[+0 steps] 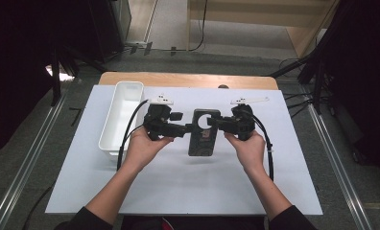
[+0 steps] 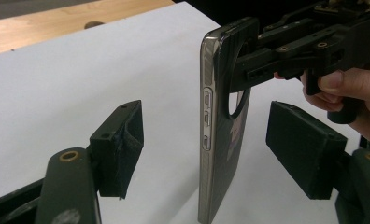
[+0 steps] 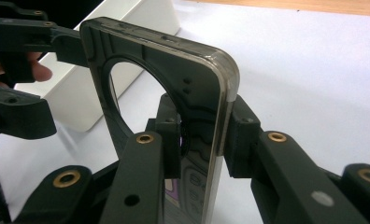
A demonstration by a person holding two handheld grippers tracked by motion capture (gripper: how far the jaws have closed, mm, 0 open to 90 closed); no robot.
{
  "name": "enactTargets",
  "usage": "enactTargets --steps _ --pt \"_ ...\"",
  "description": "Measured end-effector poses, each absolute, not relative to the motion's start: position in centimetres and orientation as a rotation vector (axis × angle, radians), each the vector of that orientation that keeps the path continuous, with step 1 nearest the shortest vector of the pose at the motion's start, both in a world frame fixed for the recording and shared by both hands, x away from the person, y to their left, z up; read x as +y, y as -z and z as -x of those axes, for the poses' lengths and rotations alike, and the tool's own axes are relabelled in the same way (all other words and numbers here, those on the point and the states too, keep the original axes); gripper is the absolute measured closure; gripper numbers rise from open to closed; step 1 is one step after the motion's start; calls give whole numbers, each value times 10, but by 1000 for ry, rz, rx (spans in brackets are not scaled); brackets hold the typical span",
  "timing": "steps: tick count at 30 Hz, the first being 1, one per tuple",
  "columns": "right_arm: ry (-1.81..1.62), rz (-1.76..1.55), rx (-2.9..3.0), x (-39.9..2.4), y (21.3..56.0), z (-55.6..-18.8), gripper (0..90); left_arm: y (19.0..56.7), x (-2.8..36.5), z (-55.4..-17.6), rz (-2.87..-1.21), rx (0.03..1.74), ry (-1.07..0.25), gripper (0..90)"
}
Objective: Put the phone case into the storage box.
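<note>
Nearest to us, in the right gripper view, our right gripper (image 3: pixel 199 140) has its two black jaws pinched on the phone case (image 3: pixel 174 93), one pad on each face, just below the big round camera cut-out. The case stands on edge, its metallic rim with the side buttons facing the other tool.

In the high view the case (image 1: pixel 201 139) hangs just above the white mat (image 1: pixel 188 187), at the centre of the table, with the right gripper (image 1: pixel 216 122) coming in from 3 o'clock and the left gripper (image 1: pixel 190 128) from 9 o'clock. Our hands hold both tools level.

The left gripper (image 2: pixel 206 140) stands spread: its jaws sit well apart on either side of the case, and neither pad touches it in the left gripper view.

We judge this to be the middle of a hand-over, or of a two-tool grip on the case. The next move calls for closing the left jaws squarely on the flat faces, below the right tool's hold, before the right lets go; a skewed bite on the thin rim could twist the case out.

Farther off, at 10 o'clock, the white bin (image 1: pixel 123 115) lies along the mat's edge, a likely place for the case.
</note>
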State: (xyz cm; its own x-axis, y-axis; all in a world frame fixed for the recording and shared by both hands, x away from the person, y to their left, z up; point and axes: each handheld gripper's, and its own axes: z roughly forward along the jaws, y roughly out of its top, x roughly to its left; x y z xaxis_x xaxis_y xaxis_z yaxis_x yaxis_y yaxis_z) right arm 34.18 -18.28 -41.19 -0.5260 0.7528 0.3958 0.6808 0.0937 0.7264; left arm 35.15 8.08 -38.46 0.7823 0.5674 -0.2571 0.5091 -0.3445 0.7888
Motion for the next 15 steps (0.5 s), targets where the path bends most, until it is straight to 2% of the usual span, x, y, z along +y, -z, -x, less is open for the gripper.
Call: enactTargets --steps 15 --pt "-1394 -1549 2219 -160 408 -356 703 386 83 -359 -1967 889 -172 279"
